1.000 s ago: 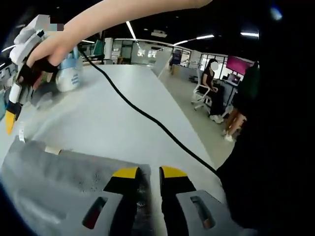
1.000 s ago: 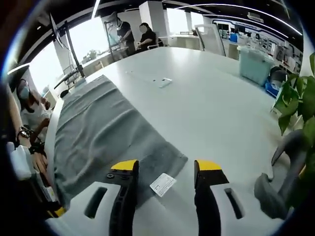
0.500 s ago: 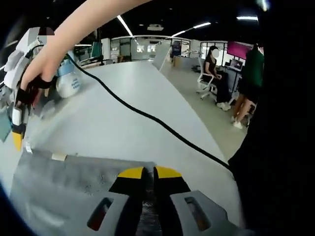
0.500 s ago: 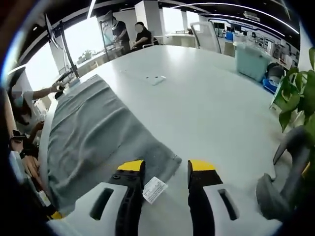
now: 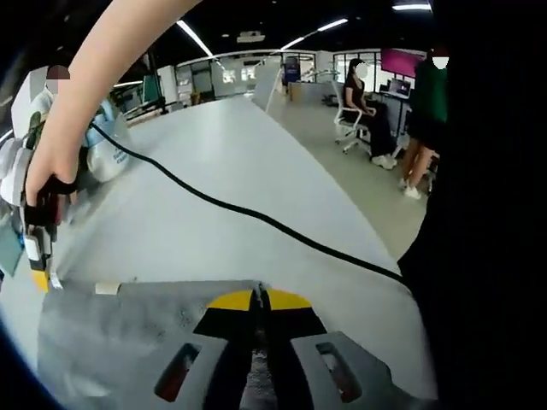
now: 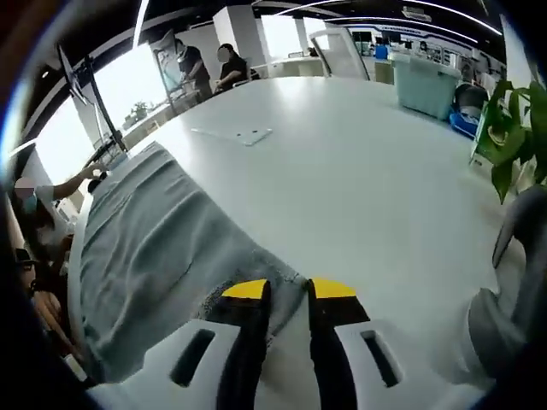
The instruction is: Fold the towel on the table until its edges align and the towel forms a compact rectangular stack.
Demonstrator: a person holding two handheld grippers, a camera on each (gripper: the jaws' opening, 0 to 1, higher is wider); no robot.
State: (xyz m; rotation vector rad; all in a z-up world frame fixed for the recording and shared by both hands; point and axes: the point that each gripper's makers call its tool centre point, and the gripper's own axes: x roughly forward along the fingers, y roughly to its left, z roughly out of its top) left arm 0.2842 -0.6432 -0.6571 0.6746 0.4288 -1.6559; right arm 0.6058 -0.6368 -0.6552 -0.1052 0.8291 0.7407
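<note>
The towel (image 6: 162, 256) under the right claw (image 6: 289, 295) is grey cloth, matt, with a nubbly looped pile and soft wrinkles; the desk (image 6: 359, 171) ahead of it is smooth white with a faint sheen; the left claw (image 5: 260, 301) has matt black plastic jaws with yellow tips; a black rubbery cable (image 5: 256, 218) lies beyond.

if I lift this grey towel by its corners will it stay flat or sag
The grey cloth towel will likely sag: it lies rumpled on the white table. It looks light, so the left gripper and right gripper, each pinching a corner, should lift it easily.
</note>
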